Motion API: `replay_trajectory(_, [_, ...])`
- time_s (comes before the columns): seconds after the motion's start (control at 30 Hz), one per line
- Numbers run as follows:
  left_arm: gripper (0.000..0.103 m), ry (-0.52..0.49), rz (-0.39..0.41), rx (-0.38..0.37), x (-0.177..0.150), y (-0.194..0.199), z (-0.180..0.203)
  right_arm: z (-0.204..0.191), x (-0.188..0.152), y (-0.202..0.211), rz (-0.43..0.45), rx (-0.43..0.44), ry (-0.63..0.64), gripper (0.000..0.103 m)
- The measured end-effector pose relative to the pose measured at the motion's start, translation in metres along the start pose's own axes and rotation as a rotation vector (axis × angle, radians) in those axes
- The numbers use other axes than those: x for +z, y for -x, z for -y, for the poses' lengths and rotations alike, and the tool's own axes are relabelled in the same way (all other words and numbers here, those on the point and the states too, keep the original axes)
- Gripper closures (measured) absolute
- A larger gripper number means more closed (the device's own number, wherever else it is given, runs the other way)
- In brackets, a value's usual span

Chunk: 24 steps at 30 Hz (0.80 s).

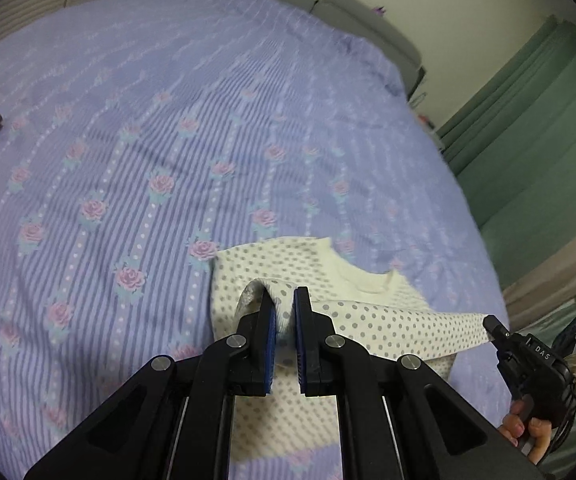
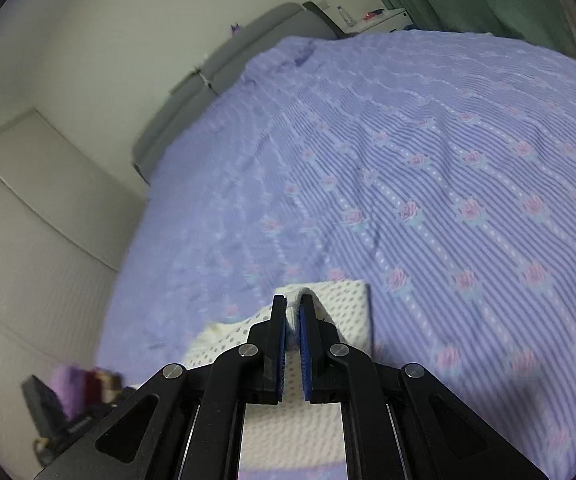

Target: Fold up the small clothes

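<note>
The small garment (image 1: 372, 320) is a cream knit top dotted all over with grey spots, with a plain ribbed cream neckband curving along its upper edge. It lies partly on the bed and partly lifted, at the near edge of the bedspread in both wrist views. A raised ridge of its fabric stands between the pads of the left claw (image 1: 284, 306), whose black fingers with blue ribbed pads are pressed together on the cloth. From there a taut fold of spotted fabric runs to the right, where the tip of the right claw (image 1: 492, 325) pinches it. In the right wrist view, the right claw (image 2: 292, 312) is closed on a bunched cream edge of the same garment (image 2: 348, 304), with a flat spotted panel lying just beyond the fingertips.

The body of the right claw carries white letters reading "DAS", and a small green light glows beside it. A person's hand (image 1: 528, 428) grips its handle.

The bedspread (image 1: 191, 128) is lilac, finely striped, with rows of pink roses and white dots, lightly rumpled. A grey padded headboard (image 2: 215, 76) stands behind it, and green pleated curtains (image 1: 536, 128) hang at the side.
</note>
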<state>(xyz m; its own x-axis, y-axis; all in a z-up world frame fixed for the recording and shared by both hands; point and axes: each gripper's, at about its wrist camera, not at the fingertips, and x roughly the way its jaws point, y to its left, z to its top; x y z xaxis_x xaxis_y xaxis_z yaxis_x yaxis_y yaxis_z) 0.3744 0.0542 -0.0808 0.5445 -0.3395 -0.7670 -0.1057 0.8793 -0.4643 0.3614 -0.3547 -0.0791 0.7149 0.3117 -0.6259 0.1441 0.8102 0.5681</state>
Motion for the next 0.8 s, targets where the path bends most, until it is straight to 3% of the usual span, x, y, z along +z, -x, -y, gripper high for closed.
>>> replay_trajectory(0.33, [0.09, 0.021, -0.091, 0.026, 0.0, -0.045, -0.021, 0.016, -0.004, -0.063, -0.093, -0.094, 0.022, 0.096])
replay_trajectory(0.47, [0.082, 0.043, -0.119, -0.026, 0.002, -0.047, -0.028, 0.019, -0.003, -0.073, -0.103, -0.117, 0.006, 0.093])
replay_trajectory(0.5, [0.073, 0.041, -0.123, -0.04, 0.004, -0.045, -0.029, 0.019, -0.002, -0.075, -0.104, -0.121, 0.006, 0.091])
replay_trajectory(0.53, [0.062, 0.037, -0.12, -0.052, 0.006, -0.039, -0.029, 0.018, -0.002, -0.075, -0.105, -0.137, 0.01, 0.082])
replay_trajectory(0.57, [0.056, 0.027, -0.101, -0.069, 0.007, -0.03, -0.028, 0.016, -0.003, -0.072, -0.101, -0.154, 0.017, 0.066])
replay_trajectory(0.6, [0.046, 0.016, -0.087, -0.066, 0.008, -0.025, -0.026, 0.013, -0.003, -0.069, -0.089, -0.164, 0.03, 0.058])
replay_trajectory(0.63, [0.043, -0.023, -0.045, -0.06, 0.009, -0.012, -0.023, 0.01, -0.003, -0.064, -0.079, -0.164, 0.042, 0.05])
replay_trajectory(0.73, [0.041, -0.183, 0.023, -0.043, 0.008, 0.009, -0.016, -0.007, -0.009, -0.038, -0.022, -0.144, 0.138, 0.047])
replay_trajectory(0.8, [0.042, -0.371, 0.051, 0.009, 0.001, 0.016, -0.006, -0.016, -0.015, -0.023, 0.005, -0.157, 0.231, 0.042])
